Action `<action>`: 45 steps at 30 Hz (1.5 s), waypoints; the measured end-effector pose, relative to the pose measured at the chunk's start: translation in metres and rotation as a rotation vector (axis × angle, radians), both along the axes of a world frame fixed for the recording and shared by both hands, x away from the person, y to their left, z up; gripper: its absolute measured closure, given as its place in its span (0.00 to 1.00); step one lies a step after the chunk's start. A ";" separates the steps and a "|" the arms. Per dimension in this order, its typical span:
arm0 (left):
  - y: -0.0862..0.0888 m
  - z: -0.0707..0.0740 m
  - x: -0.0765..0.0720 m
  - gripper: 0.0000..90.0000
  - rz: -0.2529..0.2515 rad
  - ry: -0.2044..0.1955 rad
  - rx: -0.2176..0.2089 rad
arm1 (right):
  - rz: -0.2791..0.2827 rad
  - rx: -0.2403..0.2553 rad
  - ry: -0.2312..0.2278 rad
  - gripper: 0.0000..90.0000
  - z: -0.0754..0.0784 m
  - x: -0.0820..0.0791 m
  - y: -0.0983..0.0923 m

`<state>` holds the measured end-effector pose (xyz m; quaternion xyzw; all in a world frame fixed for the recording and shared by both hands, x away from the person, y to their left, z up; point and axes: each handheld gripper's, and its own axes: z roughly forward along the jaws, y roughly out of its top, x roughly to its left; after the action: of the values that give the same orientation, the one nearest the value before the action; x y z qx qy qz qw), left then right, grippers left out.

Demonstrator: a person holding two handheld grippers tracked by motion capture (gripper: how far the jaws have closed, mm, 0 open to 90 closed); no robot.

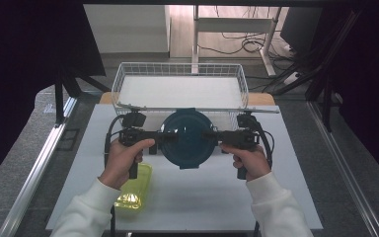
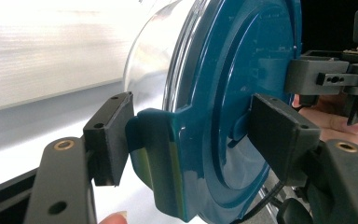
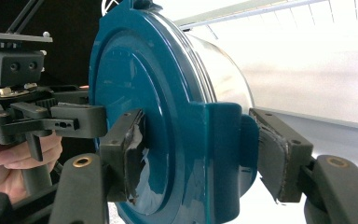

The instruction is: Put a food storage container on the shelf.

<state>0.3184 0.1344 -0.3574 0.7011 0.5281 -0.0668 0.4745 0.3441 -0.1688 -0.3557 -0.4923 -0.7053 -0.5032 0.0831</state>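
Both tools clamp the teal-lidded container [image 1: 188,138] by its side latches, left tool [image 1: 164,136] and right tool [image 1: 211,135], holding it just before the wire basket [image 1: 180,69]; placing it inside likely remains.

This looks like a lab or a test room, not a home. The white table [image 1: 276,197] stands in a metal frame [image 1: 39,158] with dark curtains [image 1: 24,74] at both sides. Beyond its far edge, loose cables [image 1: 237,44] lie on the floor beside a desk leg [image 1: 269,44].

No legible text or labels
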 end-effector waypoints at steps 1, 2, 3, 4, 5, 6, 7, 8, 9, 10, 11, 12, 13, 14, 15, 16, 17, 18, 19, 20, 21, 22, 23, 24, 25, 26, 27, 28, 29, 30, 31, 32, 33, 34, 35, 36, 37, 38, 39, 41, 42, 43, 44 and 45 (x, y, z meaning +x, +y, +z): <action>0.001 0.000 0.001 0.36 0.000 -0.001 0.000 | 0.000 -0.001 0.001 0.43 0.001 0.000 0.001; 0.003 0.001 0.002 0.36 0.001 -0.001 0.000 | -0.002 0.001 0.003 0.43 0.001 0.001 0.003; 0.003 0.001 0.003 0.36 0.005 -0.004 -0.002 | -0.003 0.001 0.004 0.43 0.001 0.002 0.004; 0.004 0.002 0.003 0.36 0.010 -0.005 -0.006 | -0.003 0.003 0.008 0.42 0.002 0.004 0.005; 0.005 0.002 0.004 0.36 0.010 -0.007 -0.007 | -0.002 0.002 0.008 0.43 0.003 0.005 0.006; 0.006 0.002 0.005 0.36 0.011 -0.005 -0.012 | 0.001 -0.003 0.005 0.43 0.005 0.007 0.008; 0.008 0.002 0.007 0.36 0.010 -0.003 -0.014 | 0.001 -0.003 0.005 0.43 0.005 0.007 0.008; 0.009 0.003 0.009 0.36 0.010 0.002 -0.019 | 0.002 -0.009 0.003 0.43 0.006 0.009 0.009; 0.010 0.003 0.011 0.36 0.010 0.008 -0.021 | 0.001 -0.011 0.000 0.43 0.007 0.010 0.011; 0.012 0.004 0.013 0.36 0.012 0.009 -0.022 | 0.002 -0.014 0.002 0.43 0.008 0.012 0.012; 0.013 0.004 0.014 0.36 0.013 0.010 -0.022 | 0.001 -0.013 0.003 0.43 0.008 0.014 0.013; 0.014 0.006 0.016 0.36 0.014 0.011 -0.023 | -0.001 -0.010 0.005 0.43 0.009 0.016 0.015; 0.014 0.007 0.017 0.36 0.015 0.012 -0.023 | -0.001 -0.012 0.008 0.43 0.010 0.018 0.015; 0.015 0.009 0.018 0.36 0.014 0.010 -0.023 | 0.000 -0.012 0.007 0.43 0.012 0.019 0.016; 0.015 0.012 0.020 0.36 0.015 0.010 -0.023 | 0.001 -0.012 0.005 0.43 0.014 0.020 0.016; 0.016 0.013 0.021 0.36 0.014 0.008 -0.022 | 0.001 -0.011 0.001 0.43 0.016 0.022 0.017; 0.016 0.016 0.022 0.36 0.014 0.006 -0.021 | 0.001 -0.010 0.001 0.43 0.018 0.023 0.017; 0.017 0.019 0.024 0.36 0.012 0.004 -0.021 | 0.002 -0.010 -0.002 0.43 0.020 0.024 0.018; 0.018 0.021 0.025 0.37 0.011 0.003 -0.022 | 0.001 -0.009 -0.006 0.43 0.022 0.025 0.018; 0.018 0.023 0.027 0.37 0.010 0.002 -0.023 | -0.001 -0.008 -0.010 0.43 0.025 0.026 0.019; 0.018 0.026 0.028 0.37 0.010 0.001 -0.022 | -0.002 -0.006 -0.012 0.43 0.027 0.027 0.019; 0.020 0.031 0.031 0.37 0.006 -0.001 -0.021 | -0.004 -0.009 -0.017 0.43 0.032 0.029 0.020; 0.020 0.031 0.031 0.37 0.006 -0.001 -0.021 | -0.004 -0.009 -0.017 0.43 0.032 0.029 0.020; 0.020 0.033 0.033 0.37 0.006 -0.001 -0.019 | -0.007 -0.006 -0.019 0.43 0.034 0.030 0.021; 0.020 0.035 0.034 0.37 0.005 -0.005 -0.017 | -0.004 -0.005 -0.025 0.43 0.037 0.033 0.021; 0.021 0.037 0.036 0.37 0.004 -0.008 -0.015 | -0.004 -0.005 -0.025 0.43 0.037 0.033 0.021; 0.022 0.039 0.038 0.37 0.004 -0.007 -0.016 | -0.007 -0.001 -0.024 0.43 0.039 0.035 0.022; 0.022 0.040 0.040 0.37 0.002 -0.006 -0.019 | -0.006 -0.002 -0.025 0.43 0.041 0.036 0.023; 0.023 0.041 0.042 0.37 0.001 -0.005 -0.020 | -0.006 -0.003 -0.025 0.43 0.042 0.038 0.023; 0.024 0.042 0.044 0.37 -0.001 -0.004 -0.023 | -0.006 -0.006 -0.027 0.43 0.044 0.039 0.024; 0.025 0.044 0.045 0.37 -0.001 -0.003 -0.024 | -0.007 -0.005 -0.027 0.43 0.045 0.041 0.024; 0.025 0.045 0.047 0.37 -0.003 -0.003 -0.026 | -0.007 -0.005 -0.027 0.43 0.047 0.043 0.024; 0.026 0.047 0.049 0.37 -0.003 -0.002 -0.026 | -0.009 -0.004 -0.029 0.43 0.048 0.044 0.025; 0.026 0.048 0.051 0.37 -0.005 -0.001 -0.027 | -0.008 -0.005 -0.031 0.43 0.050 0.046 0.025; 0.027 0.050 0.053 0.37 -0.005 -0.003 -0.025 | -0.009 -0.004 -0.028 0.43 0.051 0.047 0.026; 0.028 0.052 0.055 0.37 -0.007 -0.004 -0.023 | -0.009 -0.002 -0.031 0.43 0.053 0.049 0.026; 0.028 0.054 0.056 0.37 -0.010 -0.004 -0.020 | -0.011 0.001 -0.030 0.43 0.054 0.050 0.026; 0.029 0.056 0.058 0.37 -0.012 -0.005 -0.019 | -0.012 0.002 -0.032 0.43 0.056 0.052 0.026; 0.029 0.058 0.060 0.37 -0.013 -0.005 -0.019 | -0.014 0.004 -0.035 0.43 0.057 0.053 0.027; 0.029 0.061 0.065 0.37 -0.016 -0.005 -0.020 | -0.016 0.007 -0.037 0.43 0.060 0.056 0.027; 0.029 0.062 0.067 0.37 -0.014 -0.002 -0.023 | -0.017 0.007 -0.038 0.43 0.062 0.058 0.027; 0.029 0.064 0.069 0.37 -0.016 0.000 -0.023 | -0.017 0.005 -0.037 0.43 0.063 0.059 0.026; 0.029 0.065 0.071 0.37 -0.016 0.001 -0.019 | -0.019 0.007 -0.037 0.43 0.065 0.062 0.027; 0.029 0.066 0.073 0.37 -0.018 -0.002 -0.019 | -0.021 0.009 -0.037 0.43 0.065 0.063 0.027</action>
<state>0.3912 0.1637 -0.2914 0.7012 0.5208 -0.0754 0.4810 0.4071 -0.1421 -0.2902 -0.4898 -0.6993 -0.5163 0.0670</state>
